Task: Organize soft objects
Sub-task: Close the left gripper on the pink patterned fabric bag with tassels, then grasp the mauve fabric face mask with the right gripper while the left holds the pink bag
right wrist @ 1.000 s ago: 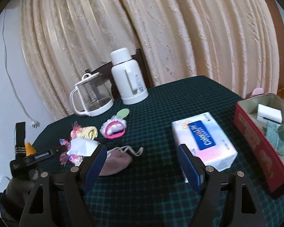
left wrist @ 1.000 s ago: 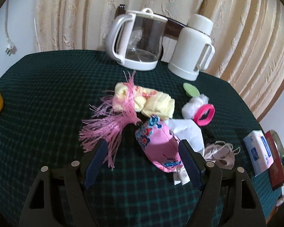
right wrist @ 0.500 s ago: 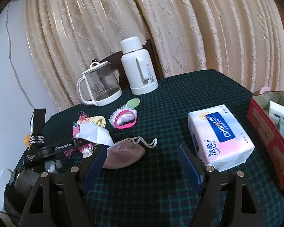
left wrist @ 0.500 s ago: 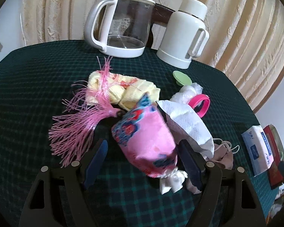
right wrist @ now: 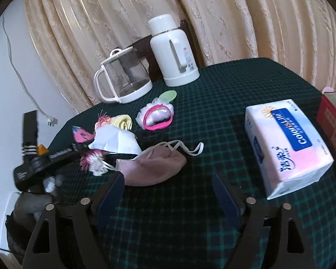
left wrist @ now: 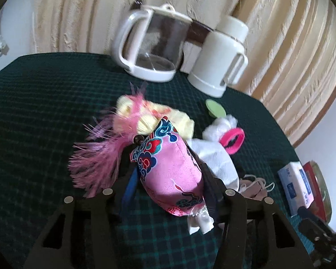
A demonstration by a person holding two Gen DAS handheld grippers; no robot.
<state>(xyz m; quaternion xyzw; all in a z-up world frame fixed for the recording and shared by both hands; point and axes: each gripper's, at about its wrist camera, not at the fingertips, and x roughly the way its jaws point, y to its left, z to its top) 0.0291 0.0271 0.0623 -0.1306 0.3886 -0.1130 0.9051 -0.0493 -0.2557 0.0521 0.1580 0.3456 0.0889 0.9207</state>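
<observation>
Our left hand-held gripper [left wrist: 170, 181] is clamped on the pink sachet [left wrist: 168, 170]: satin pouch, blue-and-red cloud embroidery at the top end, pink tassel [left wrist: 96, 159] off one end, white gathered frill [left wrist: 199, 222] off the other. It sits tilted between the pads, just in front of the yellow cloth roll [left wrist: 154, 121], which we take as the landmark.

Versus 1.0 s ago: the pads were wide apart then, with the sachet lying ahead of them on the desk [left wrist: 33, 116]. Half a second ago they straddled it. Now they have closed onto its sides. The left view is motion-blurred.

Our right hand-held gripper [right wrist: 168, 190] is spread wide with nothing between the pads. It has moved closer to the mauve face mask [right wrist: 154, 165] than a second ago.

Right of the roll: white cloth [left wrist: 215, 159], pink hair band with white ruffle [left wrist: 231, 137], green disc [left wrist: 215, 111]. Behind the roll: glass jug [left wrist: 152, 49], white thermos [left wrist: 221, 58].

Only the right view shows the mask whole, its ear loops trailing, the tissue pack [right wrist: 286, 143] in full and the edge of the red box [right wrist: 329, 121]. It also shows the left tool from the side. The embroidery detail is readable only in the left view; in the right view the sachet [right wrist: 81, 134] is a small pink patch.
</observation>
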